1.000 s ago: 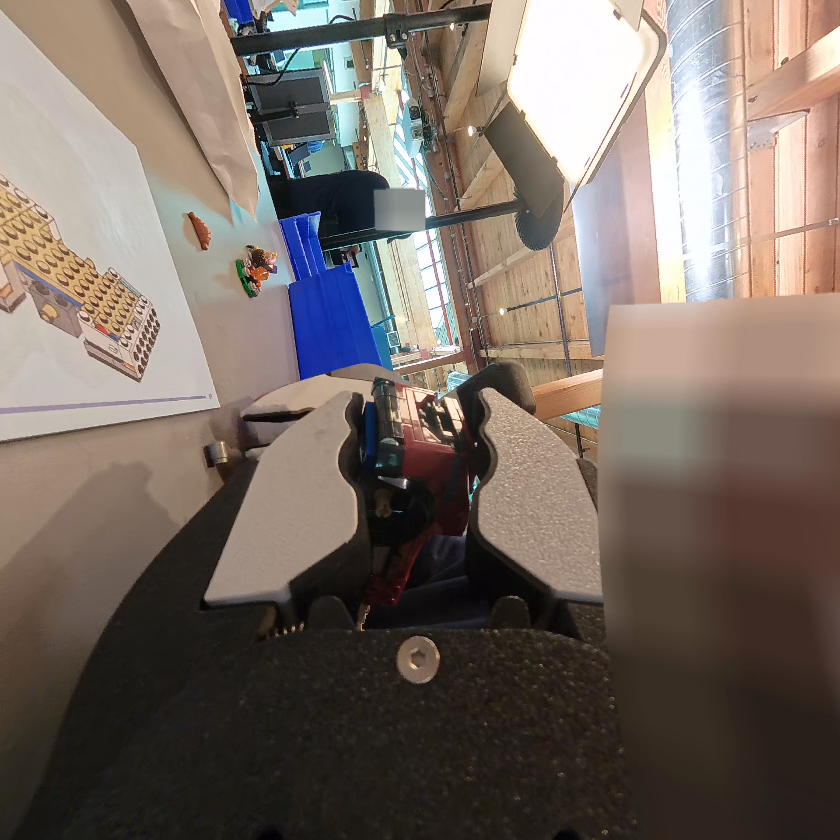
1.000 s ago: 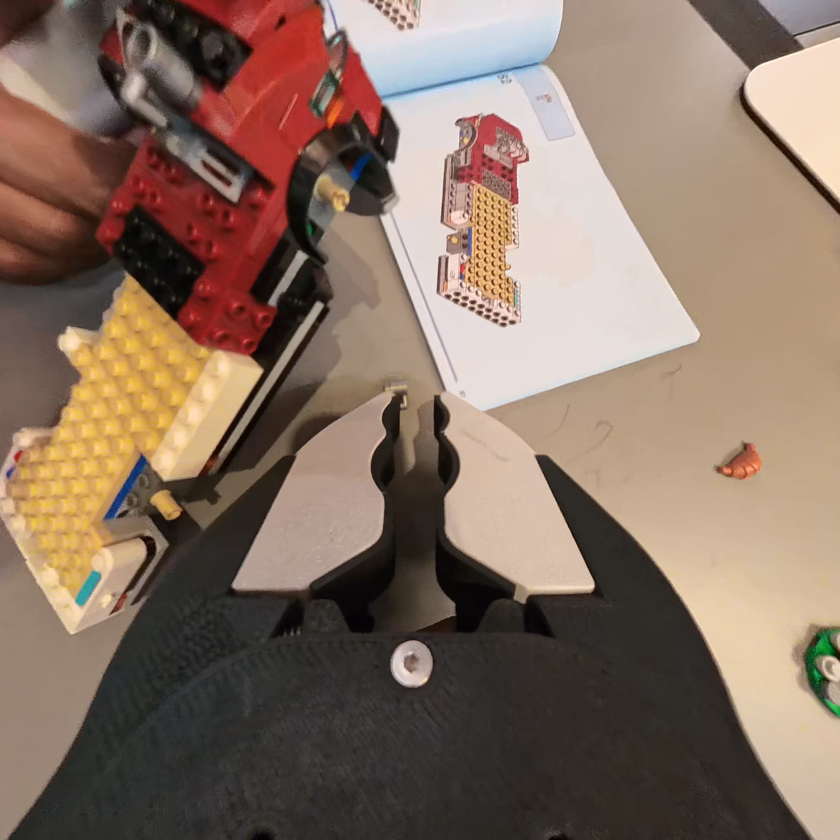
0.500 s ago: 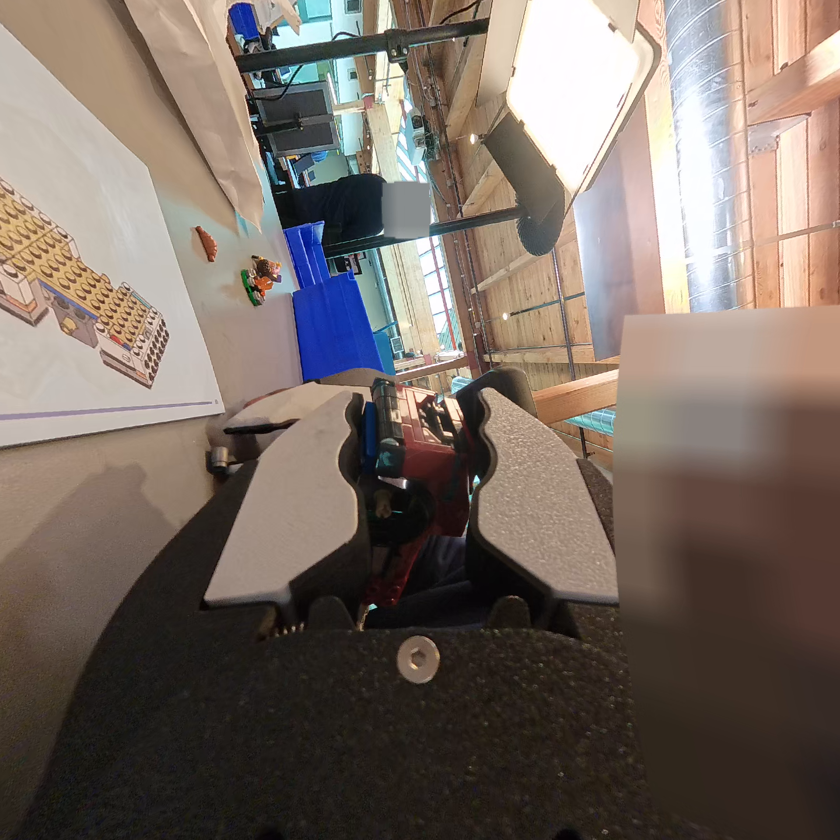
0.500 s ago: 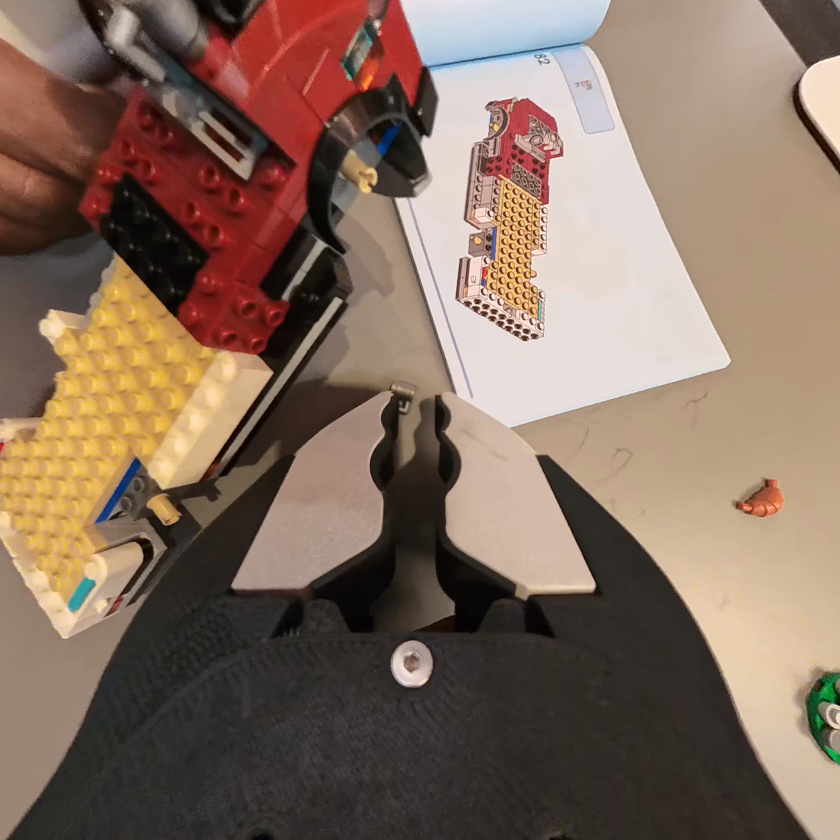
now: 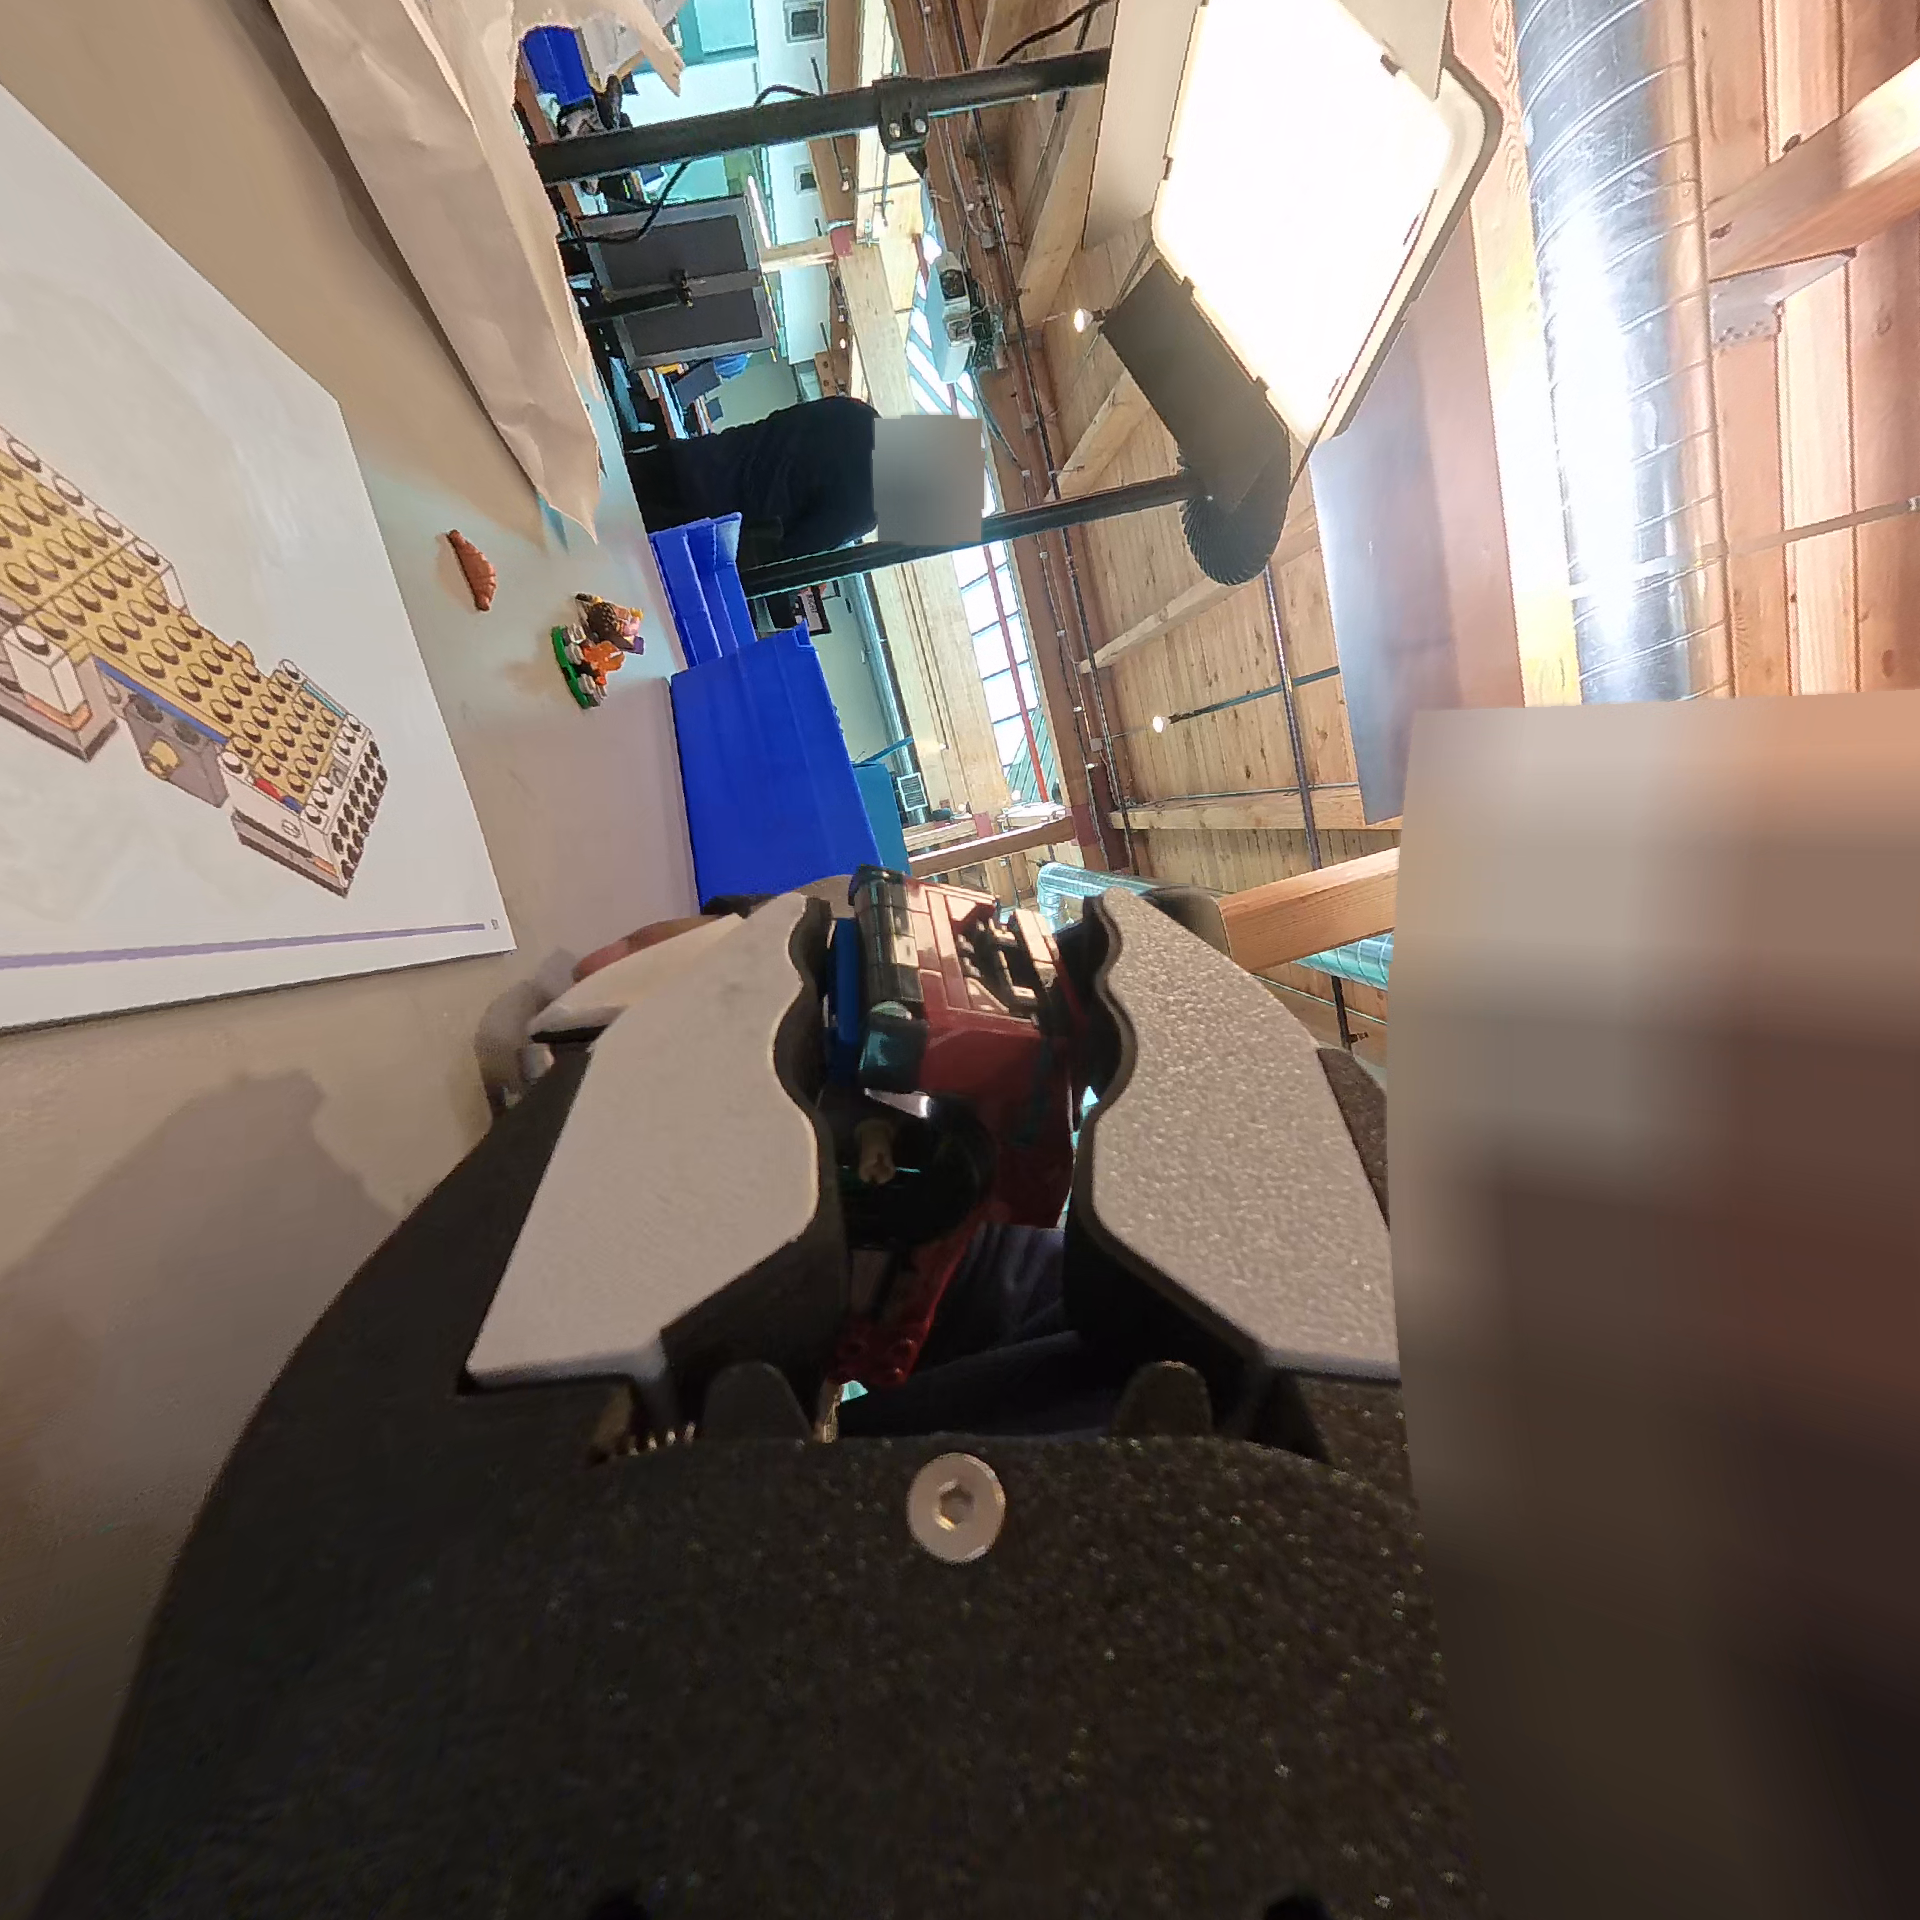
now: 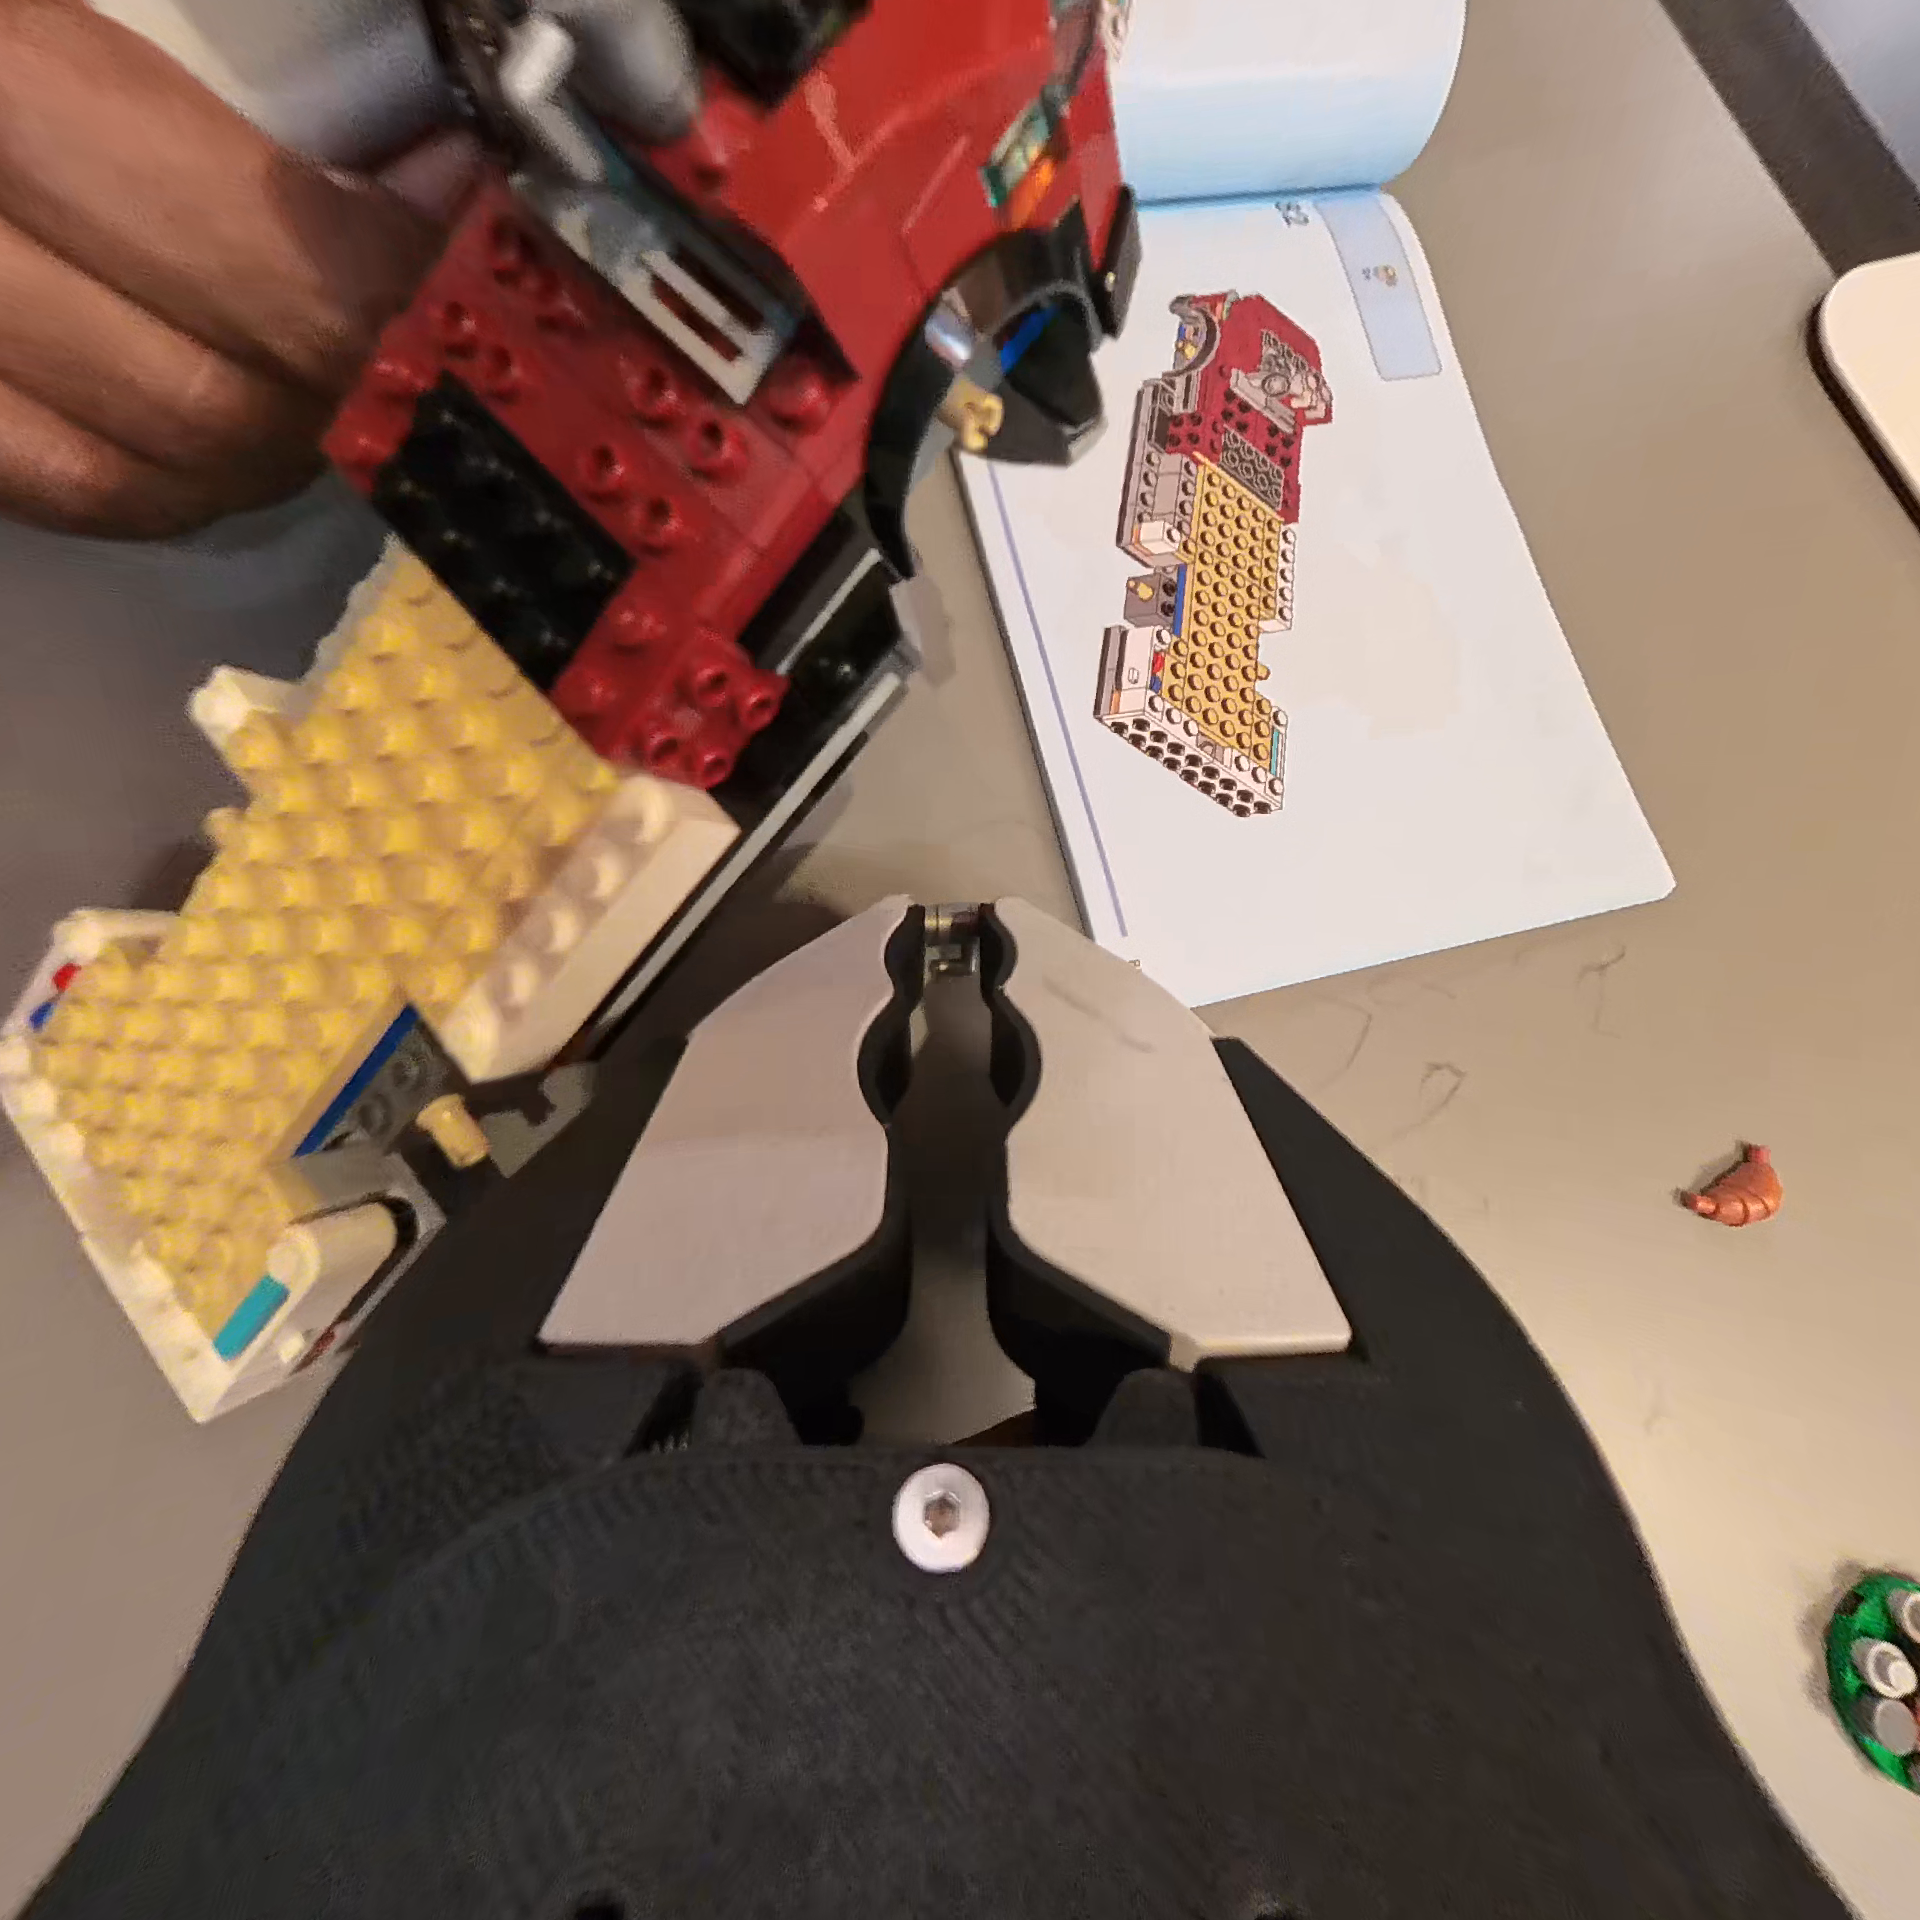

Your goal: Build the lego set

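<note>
Your left gripper (image 5: 951, 997) is clamping the dark red cab end of the brick-built vehicle model (image 6: 582, 582); both grey fingers (image 5: 707, 1122) are pressing against its sides, jaws set fairly wide around it. From your right wrist view the model is hanging tilted above the grey table (image 6: 1558, 1143), red and black bricks uppermost, its yellow studded deck and white edge bricks pointing down toward you. A hand (image 6: 135, 312) is showing at the model's upper end.

Your right gripper (image 6: 951, 940) is pinching a small grey metallic piece (image 6: 948, 933) at its very tips, jaws narrow, just beside the model's lower white edge and above the table.

The open instruction booklet (image 6: 1403, 727) is lying beyond your right fingertips. A small brown croissant piece (image 6: 1740, 1197) is resting on the table to the right, and a green round plate with studs (image 6: 1881, 1673) is sitting near the right edge. Blue bins (image 5: 769, 769) are standing past the table's far end.
</note>
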Tool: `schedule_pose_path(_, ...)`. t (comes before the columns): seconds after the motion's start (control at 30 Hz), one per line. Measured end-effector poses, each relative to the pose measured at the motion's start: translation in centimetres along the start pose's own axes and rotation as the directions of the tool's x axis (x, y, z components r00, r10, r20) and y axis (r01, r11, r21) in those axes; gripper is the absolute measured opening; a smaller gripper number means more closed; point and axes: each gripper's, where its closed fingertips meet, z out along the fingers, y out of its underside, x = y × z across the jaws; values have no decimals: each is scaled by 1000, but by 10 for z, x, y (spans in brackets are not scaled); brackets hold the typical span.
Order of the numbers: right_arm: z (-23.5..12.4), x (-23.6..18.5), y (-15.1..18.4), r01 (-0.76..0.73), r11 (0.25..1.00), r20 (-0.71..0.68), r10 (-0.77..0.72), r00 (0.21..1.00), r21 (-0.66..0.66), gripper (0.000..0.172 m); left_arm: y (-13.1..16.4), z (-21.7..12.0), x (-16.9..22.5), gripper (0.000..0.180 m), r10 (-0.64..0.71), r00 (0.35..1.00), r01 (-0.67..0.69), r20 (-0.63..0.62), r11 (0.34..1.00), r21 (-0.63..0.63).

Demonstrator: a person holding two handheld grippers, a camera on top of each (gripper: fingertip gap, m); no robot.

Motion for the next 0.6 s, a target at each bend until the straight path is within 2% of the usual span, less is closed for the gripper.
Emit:
schedule_pose_path(0.13,-10,-3,5,68,997,-1,-68,998,20,10,0,0,-2,47,-15,1000,15,0,1000,1)
schedule_pose_path(0.3,-22,-8,15,80,997,-13,-80,997,8,10,2,1,-3,47,-23,1000,23,-2,1000,-7)
schedule_pose_path(0.47,-36,-11,14,138,990,-82,-135,988,34,10,2,1,-5,47,-28,1000,28,-4,1000,-6)
schedule_pose_path(0.6,-36,-25,19,191,981,-60,-190,980,13,17,1,1,-5,47,-31,999,31,-5,999,-5)
